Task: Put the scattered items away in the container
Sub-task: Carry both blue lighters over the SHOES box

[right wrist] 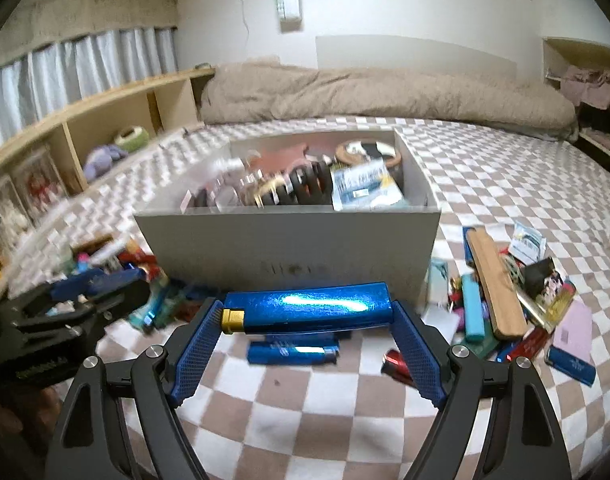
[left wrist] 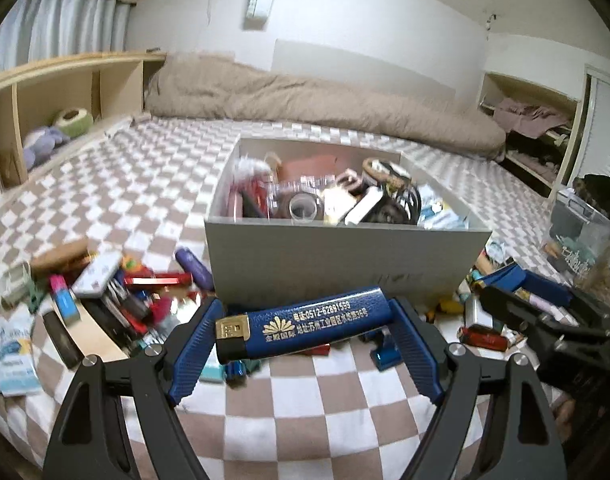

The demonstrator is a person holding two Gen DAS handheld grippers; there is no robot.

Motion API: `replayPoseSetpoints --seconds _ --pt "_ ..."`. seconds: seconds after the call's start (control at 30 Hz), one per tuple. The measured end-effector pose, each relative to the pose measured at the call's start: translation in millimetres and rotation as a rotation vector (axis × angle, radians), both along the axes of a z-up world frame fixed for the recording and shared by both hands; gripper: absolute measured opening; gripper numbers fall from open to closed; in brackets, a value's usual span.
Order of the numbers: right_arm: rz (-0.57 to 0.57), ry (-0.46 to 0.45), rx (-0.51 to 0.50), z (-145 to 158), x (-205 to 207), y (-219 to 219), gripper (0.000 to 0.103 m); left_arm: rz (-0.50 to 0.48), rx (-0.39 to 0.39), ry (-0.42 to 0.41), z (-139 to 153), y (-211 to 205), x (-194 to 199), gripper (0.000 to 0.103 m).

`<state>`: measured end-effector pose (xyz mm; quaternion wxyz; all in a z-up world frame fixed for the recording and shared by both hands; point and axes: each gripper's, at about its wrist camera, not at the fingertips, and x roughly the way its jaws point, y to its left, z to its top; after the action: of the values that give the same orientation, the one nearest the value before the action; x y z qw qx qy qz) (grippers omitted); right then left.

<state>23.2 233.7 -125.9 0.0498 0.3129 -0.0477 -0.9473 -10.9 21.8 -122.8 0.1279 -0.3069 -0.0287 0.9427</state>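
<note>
My left gripper [left wrist: 305, 330] is clamped end to end on a dark blue lighter [left wrist: 301, 326] with gold print, held crosswise and slightly tilted, gold-topped cap end at my left finger [left wrist: 195, 348]. It hangs above the checkered bedsheet [left wrist: 305, 420], just in front of the white box [left wrist: 345, 256].

My right gripper [right wrist: 307, 316] is closed the same way on a glossy metallic blue lighter [right wrist: 309, 306], gold nozzle toward the left pad, held level in front of the same box [right wrist: 289, 240].

The box is already packed: tape roll [left wrist: 303, 206], black coil spring [right wrist: 305, 186], wipes packet [right wrist: 365, 188], other bits too blurred to name.

Loose stuff lies on the sheet either side of the box. Left pile [left wrist: 117, 292]: red and blue lighters, purple tube, packets. Right pile [right wrist: 517, 300]: wooden case [right wrist: 495, 288], teal lighter [right wrist: 474, 312], pink card [right wrist: 572, 330]. Another blue lighter [right wrist: 293, 352] lies on the sheet under my right-hand one, a red lighter [right wrist: 397, 366] near it.

A rumpled beige duvet [left wrist: 325, 96] lies behind the box.
</note>
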Motion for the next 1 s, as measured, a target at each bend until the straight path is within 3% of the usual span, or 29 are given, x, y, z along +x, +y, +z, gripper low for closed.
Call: replayPoseSetpoints --seconds 0.3,0.7,0.87,1.0 --pt "0.006 0.118 0.017 46 0 7 0.084 -0.001 0.022 0.113 44 -7 -6 0.084" --pt "0.017 0.222 0.017 95 -17 16 0.084 -0.006 0.067 0.198 98 -5 -37 0.084" --pt "0.027 0.237 0.005 114 -31 22 0.084 -0.017 0.094 0.178 111 -8 -60 0.084" --pt "0.046 0.234 -0.009 125 -44 24 0.084 -0.025 0.09 0.111 106 -5 -83 0.084"
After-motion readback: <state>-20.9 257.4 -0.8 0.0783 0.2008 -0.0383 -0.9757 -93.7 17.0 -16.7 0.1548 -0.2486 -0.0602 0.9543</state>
